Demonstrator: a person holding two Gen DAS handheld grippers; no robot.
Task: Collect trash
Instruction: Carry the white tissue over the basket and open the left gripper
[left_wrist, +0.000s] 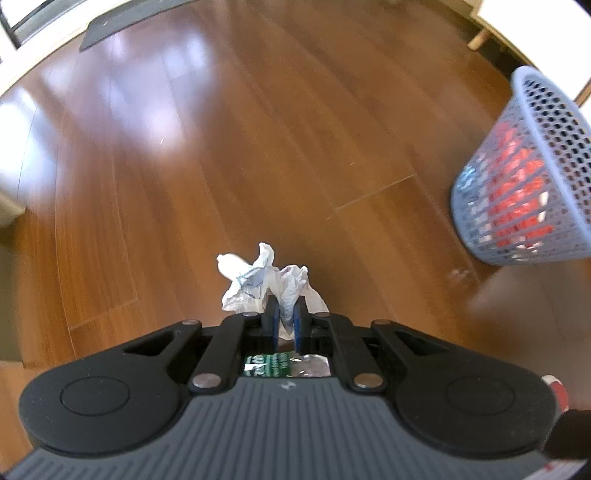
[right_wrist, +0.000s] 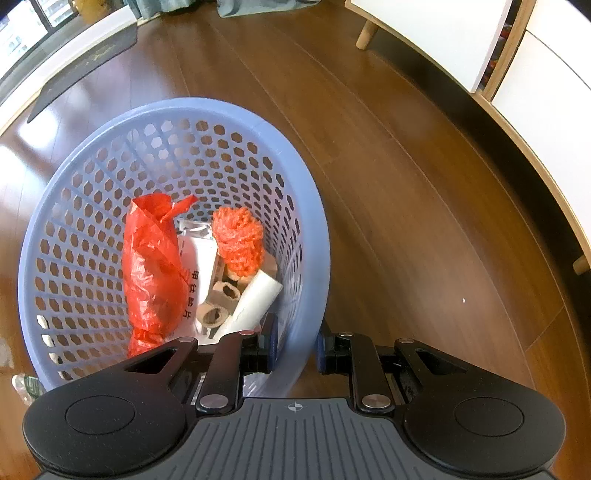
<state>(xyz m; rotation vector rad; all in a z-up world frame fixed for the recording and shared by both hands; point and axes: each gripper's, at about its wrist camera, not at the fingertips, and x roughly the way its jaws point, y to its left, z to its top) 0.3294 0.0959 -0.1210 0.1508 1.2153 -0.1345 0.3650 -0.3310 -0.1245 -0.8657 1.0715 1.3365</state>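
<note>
A crumpled white paper wad (left_wrist: 269, 284), marked with blue ink lines, is pinched between the blue-padded fingers of the left gripper (left_wrist: 285, 317), whose jaws are drawn almost fully together on it. The wad is carried clear of the wooden floor (left_wrist: 258, 147), which is blurred beneath it. Through the gap in the gripper body, a green-and-silver foil wrapper (left_wrist: 284, 365) is seen lying on the floor below.

At the right edge of the left wrist view, the blue perforated plastic basket (left_wrist: 524, 177) is seen standing on the floor, well apart from the wad, with red contents showing through its holes.

The basket's near rim (right_wrist: 299, 332) is clamped by the right gripper (right_wrist: 295, 347), one finger being set inside the wall and the other outside, at a narrow opening. Inside the basket are seen a red plastic bag (right_wrist: 155, 266), an orange mesh ball (right_wrist: 238, 240), cardboard tubes (right_wrist: 221, 299), a white paper roll (right_wrist: 255, 299) and a printed white packet (right_wrist: 195, 254). A dark mat (right_wrist: 85, 62) is seen on the floor beyond the basket.
</note>
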